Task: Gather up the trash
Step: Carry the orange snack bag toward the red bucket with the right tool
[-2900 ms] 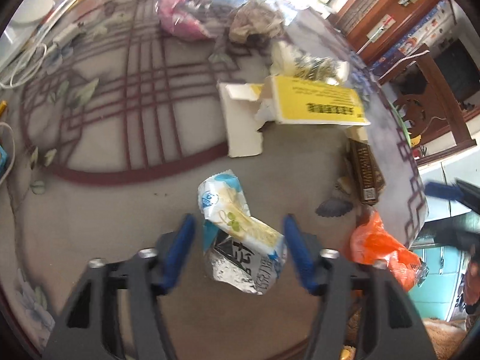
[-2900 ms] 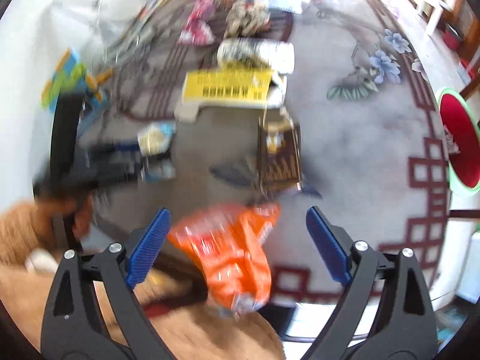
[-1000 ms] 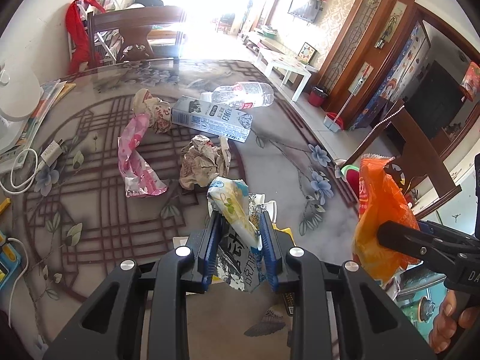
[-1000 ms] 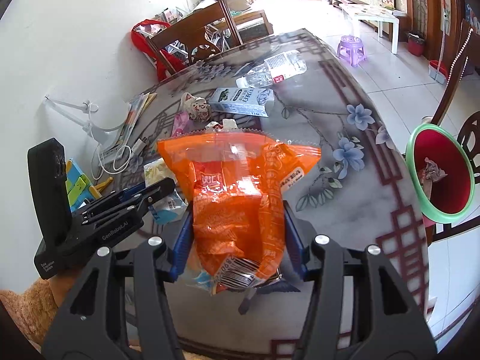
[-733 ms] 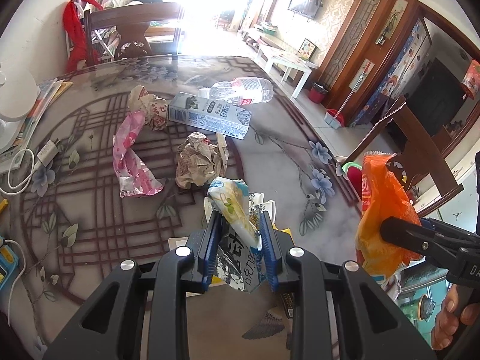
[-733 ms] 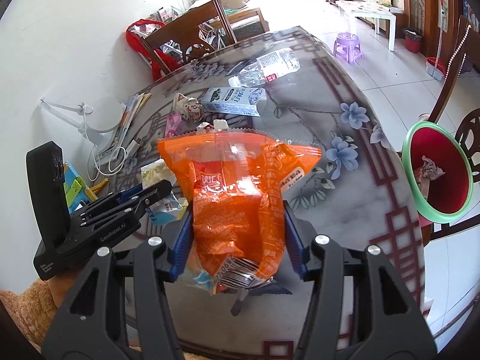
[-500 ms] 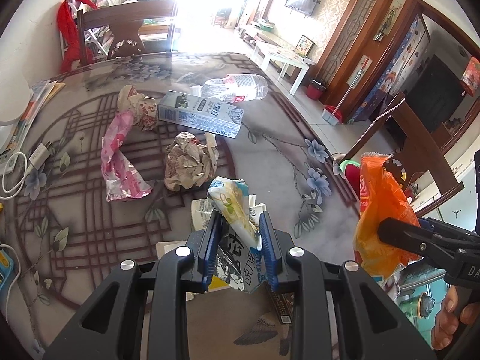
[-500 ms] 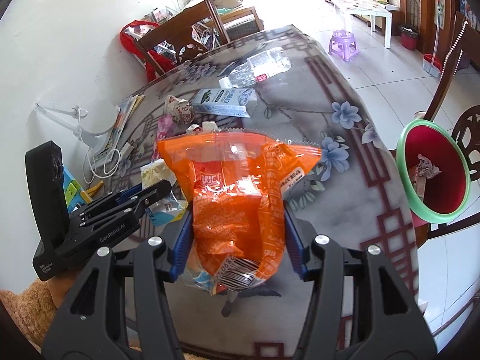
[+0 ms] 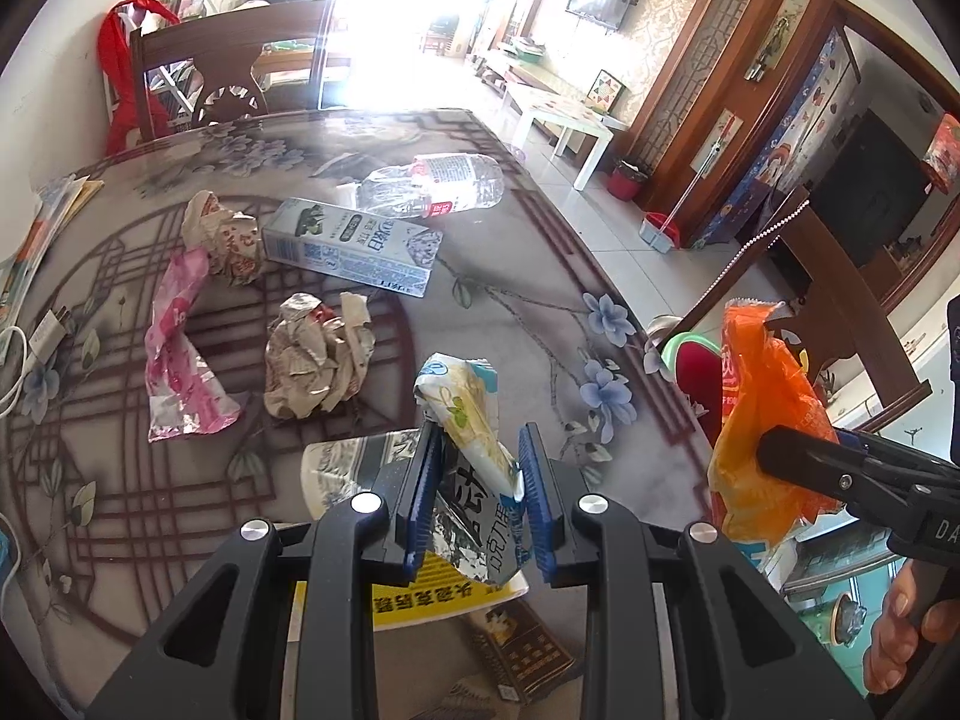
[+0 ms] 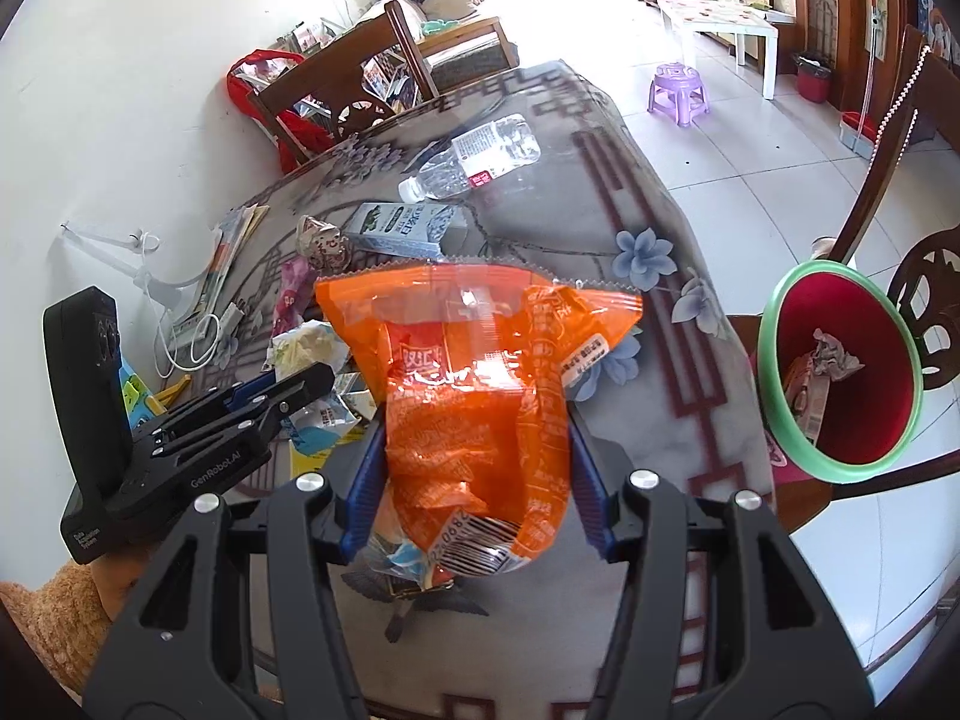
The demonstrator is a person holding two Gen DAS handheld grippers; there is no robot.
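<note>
My left gripper [image 9: 477, 462] is shut on a crumpled white, yellow and blue snack wrapper [image 9: 465, 414] and holds it above the table. My right gripper [image 10: 477, 468] is shut on an orange snack bag [image 10: 480, 396], also lifted off the table; the same orange bag [image 9: 762, 420] shows at the right of the left wrist view. A red bin with a green rim [image 10: 840, 366] stands beside the table's right edge, with some trash inside. On the table lie a milk carton [image 9: 351, 249], a plastic bottle [image 9: 438, 186], a pink wrapper [image 9: 177, 354] and crumpled paper [image 9: 318, 354].
A yellow box [image 9: 438, 594] and a dark brown packet [image 9: 522, 648] lie under the left gripper. Cables and papers [image 9: 36, 252] sit at the table's left edge. Wooden chairs stand at the far end [image 9: 234, 72] and behind the bin [image 10: 924, 288].
Both grippers closed on their wrappers and lifted them off the table. Over the last second both views have drifted slightly right, with the bin a little nearer.
</note>
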